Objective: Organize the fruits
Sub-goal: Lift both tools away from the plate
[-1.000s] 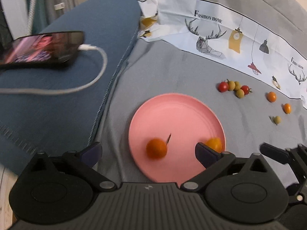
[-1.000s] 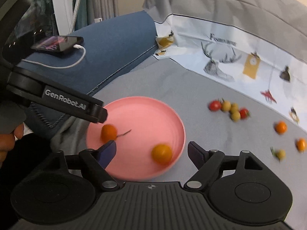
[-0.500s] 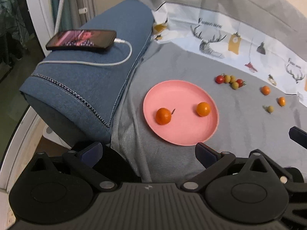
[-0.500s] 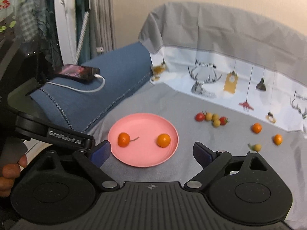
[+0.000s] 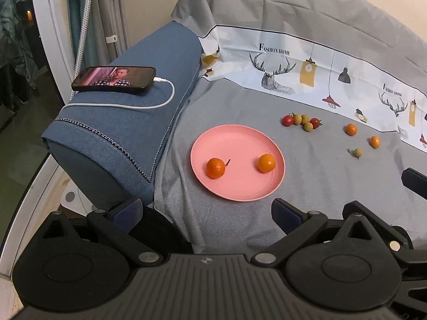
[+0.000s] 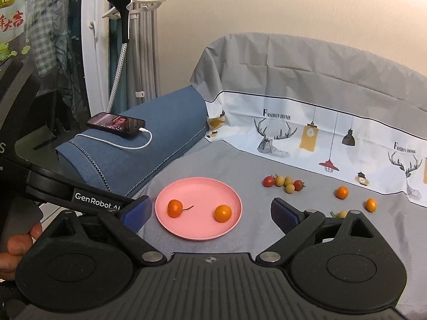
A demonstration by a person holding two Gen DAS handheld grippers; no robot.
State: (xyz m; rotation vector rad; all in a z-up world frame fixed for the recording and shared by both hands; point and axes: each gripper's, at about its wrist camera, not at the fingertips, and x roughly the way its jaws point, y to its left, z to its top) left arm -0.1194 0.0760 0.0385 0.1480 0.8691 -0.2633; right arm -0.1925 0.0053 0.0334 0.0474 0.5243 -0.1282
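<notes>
- Both the left gripper (image 5: 205, 209) and right gripper (image 6: 210, 210) are held spread apart, empty; the right's jaws have just been opening.
- The loose oranges (image 6: 342, 192) near the cloth's right edge are best approached low, then carried to the pink plate (image 6: 198, 233).

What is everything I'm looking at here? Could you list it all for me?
plate: one, pink, on the grey cloth
oranges on plate: two, orange
loose oranges: two, orange, on the cloth right of the plate
tomato cluster: five, red and yellow-green, beyond the plate
lone small fruit: one, yellow-green, near the loose oranges
cloth: one, grey with printed border
cushion: one, blue, left
phone: one, black, on the cushion, white cable plugged in
left hand-held gripper: one, black, open, empty
right hand-held gripper: one, black, open, empty
</notes>
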